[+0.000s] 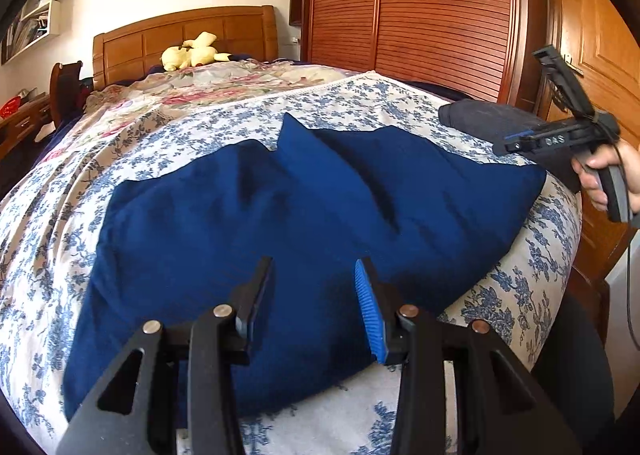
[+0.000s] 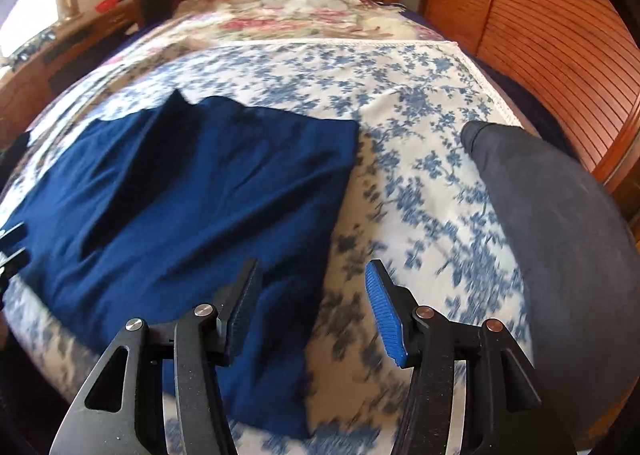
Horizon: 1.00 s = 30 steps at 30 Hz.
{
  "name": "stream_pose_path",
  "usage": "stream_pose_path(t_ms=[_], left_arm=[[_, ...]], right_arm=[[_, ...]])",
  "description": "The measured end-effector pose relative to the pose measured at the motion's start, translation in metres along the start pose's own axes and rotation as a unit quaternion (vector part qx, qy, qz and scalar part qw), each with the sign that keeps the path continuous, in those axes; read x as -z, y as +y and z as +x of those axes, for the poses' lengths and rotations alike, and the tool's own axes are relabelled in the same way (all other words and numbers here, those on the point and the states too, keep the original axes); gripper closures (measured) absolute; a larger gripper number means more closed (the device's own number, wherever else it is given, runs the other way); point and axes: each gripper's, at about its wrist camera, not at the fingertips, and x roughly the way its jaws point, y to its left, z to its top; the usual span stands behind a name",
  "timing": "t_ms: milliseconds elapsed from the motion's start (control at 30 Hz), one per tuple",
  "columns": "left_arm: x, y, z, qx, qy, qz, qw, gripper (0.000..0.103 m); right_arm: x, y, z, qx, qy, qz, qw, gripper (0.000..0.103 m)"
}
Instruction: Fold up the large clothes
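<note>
A navy garment (image 1: 288,239) lies partly folded on a bed (image 1: 120,143) with a blue-flowered cover, its long axis running across the bed from left to right, its rear edge rising in two soft peaks toward the headboard (image 1: 188,35); the left gripper (image 1: 314,307) hangs just above the garment's near edge, jaws apart with nothing between them, pointing down and forward at the cloth — the nearer of the two; the right gripper (image 2: 312,307) hovers over the garment's right-hand edge, jaws apart and empty, one finger over navy cloth and the other over bare cover; in the left view it sits off past the garment's far right corner, held in a hand (image 1: 604,179); a dark grey garment (image 2: 560,223) lies apart at the right; the next fold likely needs both grippers at the near edge.
</note>
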Motion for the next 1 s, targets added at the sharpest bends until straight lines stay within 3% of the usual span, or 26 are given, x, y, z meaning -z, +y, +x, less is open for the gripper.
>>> stream_pose_path(t_ms=[167, 400, 567, 800, 867, 1000], left_arm=[[0.001, -0.009, 0.003, 0.003, 0.006, 0.008, 0.9999, 0.064], [0.003, -0.014, 0.007, 0.003, 0.013, 0.016, 0.9998, 0.064], [0.004, -0.013, 0.008, 0.003, 0.015, 0.012, 0.9998, 0.064], [0.005, -0.012, 0.008, 0.004, 0.015, 0.012, 0.9998, 0.064], [0.006, -0.012, 0.007, 0.005, 0.015, 0.013, 0.9998, 0.064], [0.007, -0.012, 0.008, 0.005, 0.016, 0.014, 0.9998, 0.064]], right_arm=[[0.024, 0.011, -0.007, -0.023, 0.004, 0.002, 1.0, 0.045], [0.05, 0.017, -0.002, -0.005, 0.02, 0.009, 1.0, 0.037], [0.06, 0.01, 0.005, -0.001, 0.027, 0.032, 0.999, 0.025], [0.066, 0.003, 0.008, -0.027, 0.036, 0.072, 0.996, 0.025], [0.067, 0.002, 0.007, -0.042, 0.031, 0.09, 0.995, 0.031], [0.063, 0.012, 0.007, -0.06, 0.026, 0.095, 0.993, 0.033]])
